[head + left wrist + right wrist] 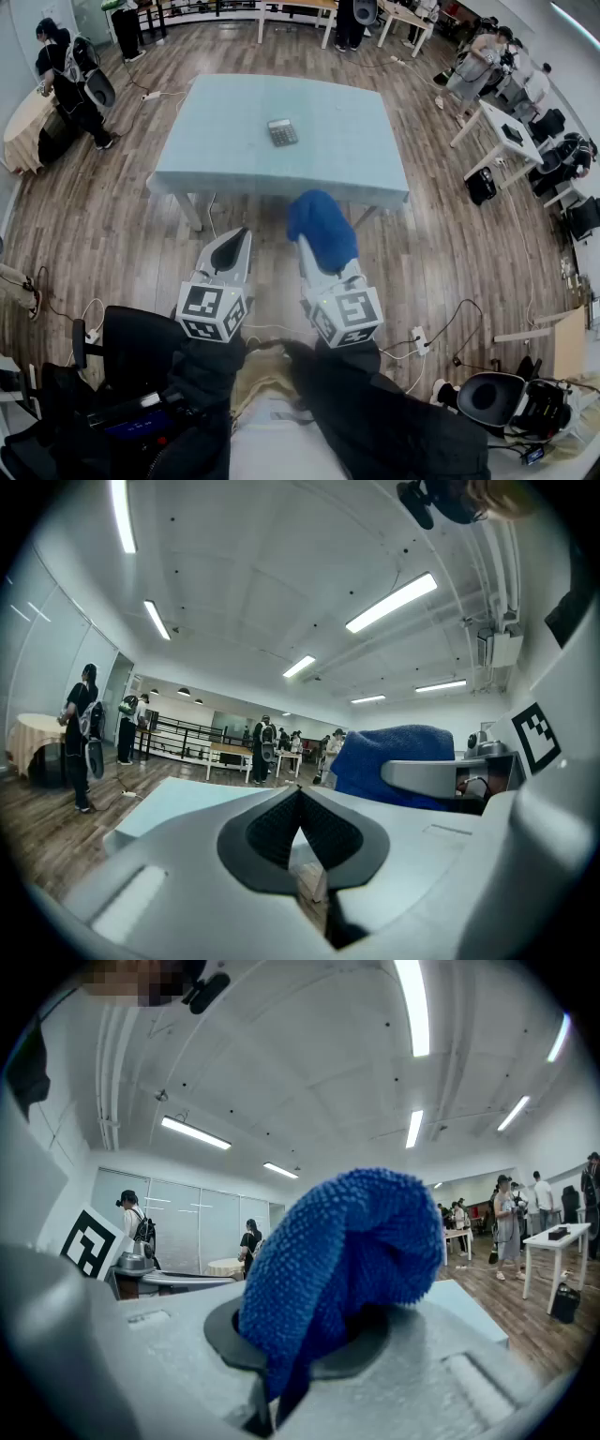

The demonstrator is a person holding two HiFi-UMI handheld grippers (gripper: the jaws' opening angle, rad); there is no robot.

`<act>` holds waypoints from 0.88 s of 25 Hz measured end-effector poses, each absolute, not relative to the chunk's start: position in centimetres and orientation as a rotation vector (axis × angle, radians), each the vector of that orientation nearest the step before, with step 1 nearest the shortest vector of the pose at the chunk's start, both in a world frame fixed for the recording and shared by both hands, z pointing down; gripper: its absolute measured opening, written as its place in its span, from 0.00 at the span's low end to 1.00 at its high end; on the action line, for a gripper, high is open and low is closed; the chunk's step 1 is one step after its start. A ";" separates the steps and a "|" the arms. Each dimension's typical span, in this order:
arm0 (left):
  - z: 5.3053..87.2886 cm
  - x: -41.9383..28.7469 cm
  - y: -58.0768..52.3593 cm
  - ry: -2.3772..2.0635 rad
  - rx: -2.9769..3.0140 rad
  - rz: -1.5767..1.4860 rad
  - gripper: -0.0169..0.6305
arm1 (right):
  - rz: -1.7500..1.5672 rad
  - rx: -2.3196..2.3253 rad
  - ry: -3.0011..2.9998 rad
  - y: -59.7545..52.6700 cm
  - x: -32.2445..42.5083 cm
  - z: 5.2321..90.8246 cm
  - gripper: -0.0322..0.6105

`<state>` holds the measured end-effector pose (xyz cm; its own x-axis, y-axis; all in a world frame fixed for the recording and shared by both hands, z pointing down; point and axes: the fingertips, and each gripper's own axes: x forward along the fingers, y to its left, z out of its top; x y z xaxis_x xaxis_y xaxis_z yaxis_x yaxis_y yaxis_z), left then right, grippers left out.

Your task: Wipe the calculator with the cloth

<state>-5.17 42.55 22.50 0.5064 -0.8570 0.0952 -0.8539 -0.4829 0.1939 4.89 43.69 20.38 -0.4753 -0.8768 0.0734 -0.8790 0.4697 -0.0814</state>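
Cloth (347, 1260), blue and bunched, is being clamped in the right gripper (309, 1340) and is bulging up over its jaws. Left gripper (302, 799) is riding just beside it, jaws pressed together on nothing. Both are hovering above the wood floor (450, 272), close to the near edge of the pale blue table (234, 159). Calculator (282, 132) is lying flat toward the table's middle, well apart from both grippers.

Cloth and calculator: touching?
Apart. Head view shows the cloth at the near edge of the table, with bare tabletop between it and the calculator.
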 end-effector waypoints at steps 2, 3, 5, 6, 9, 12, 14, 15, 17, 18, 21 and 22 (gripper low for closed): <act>22.1 -5.3 41.9 -1.473 2.540 -0.030 0.03 | 0.150 1.594 -2.682 43.2 4.9 20.1 0.13; 22.0 -5.3 41.7 -1.478 2.543 -0.034 0.03 | 0.143 1.592 -2.685 43.0 4.9 20.0 0.13; 21.7 -5.4 41.4 -1.486 2.545 -0.040 0.03 | 0.133 1.588 -2.691 42.8 4.8 19.9 0.13; 21.7 -5.5 41.5 -1.488 2.545 -0.042 0.03 | 0.130 1.586 -2.693 42.9 4.7 19.9 0.13; 21.7 -5.4 42.0 -1.493 2.546 -0.044 0.03 | 0.127 1.583 -2.692 43.4 4.5 20.0 0.13; 21.8 -5.4 42.2 -1.489 2.550 -0.042 0.03 | 0.130 1.587 -2.686 43.7 4.4 20.2 0.13; 22.0 -5.5 42.4 -1.488 2.549 -0.032 0.03 | 0.122 1.587 -2.679 43.9 4.5 20.4 0.13; 22.1 -5.7 42.5 -1.488 2.545 -0.025 0.03 | 0.117 1.586 -2.675 44.1 4.6 20.5 0.13; 22.6 -6.1 42.7 -1.490 2.533 -0.013 0.03 | 0.121 1.596 -2.667 44.4 5.2 20.7 0.13; 22.8 -6.3 42.6 -1.491 2.528 -0.010 0.03 | 0.126 1.607 -2.661 44.4 5.5 20.9 0.14; 23.9 -7.0 42.7 -1.496 2.515 -0.001 0.03 | 0.153 1.645 -2.631 44.6 6.5 22.1 0.14; 24.3 -7.2 42.9 -1.494 2.510 0.004 0.03 | 0.169 1.656 -2.618 44.7 6.7 22.6 0.13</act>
